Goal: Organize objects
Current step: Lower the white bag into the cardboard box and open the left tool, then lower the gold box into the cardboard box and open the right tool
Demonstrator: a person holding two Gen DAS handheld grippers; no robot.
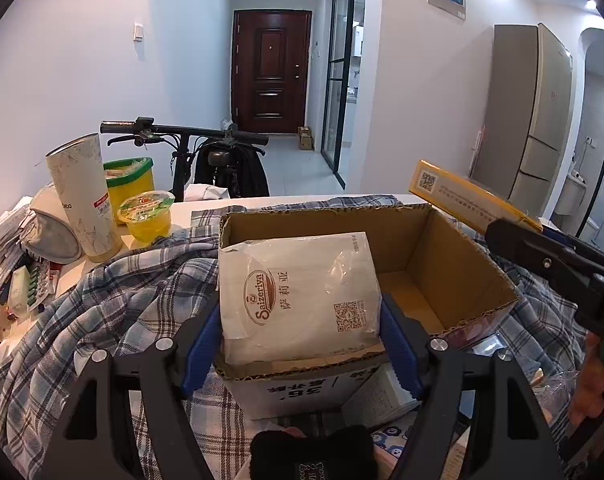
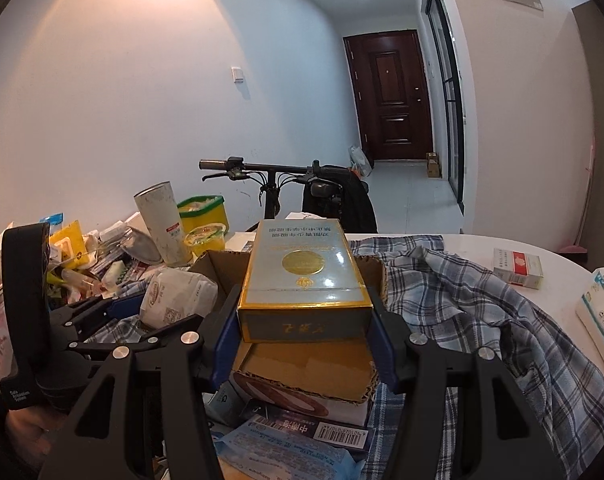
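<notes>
Cardboard fills the middle of my view: an open cardboard box [image 1: 454, 264] sits on a plaid shirt [image 1: 113, 300] spread over the white table [image 2: 502, 240]. My left claw [image 1: 302, 340] is clamped on a white Saizeriya bag [image 1: 302, 292], blue pads pressing both its sides, the bag standing upright in the box's near-left corner. My right claw [image 2: 304, 320] is clamped on a blue-and-gold carton [image 2: 302, 280], which I hold tilted over the box's right rim; from my left camera it shows at two o'clock. At ten o'clock from the box stand a tall white tumbler [image 1: 81, 200], a yellow jelly cup [image 1: 145, 216] and a green-rimmed yellow tub [image 1: 131, 180]. Beyond the table at twelve o'clock a scooter's handlebar [image 1: 181, 130] crosses. At three o'clock in my right camera lies a red-and-white pack [image 2: 518, 266].
</notes>
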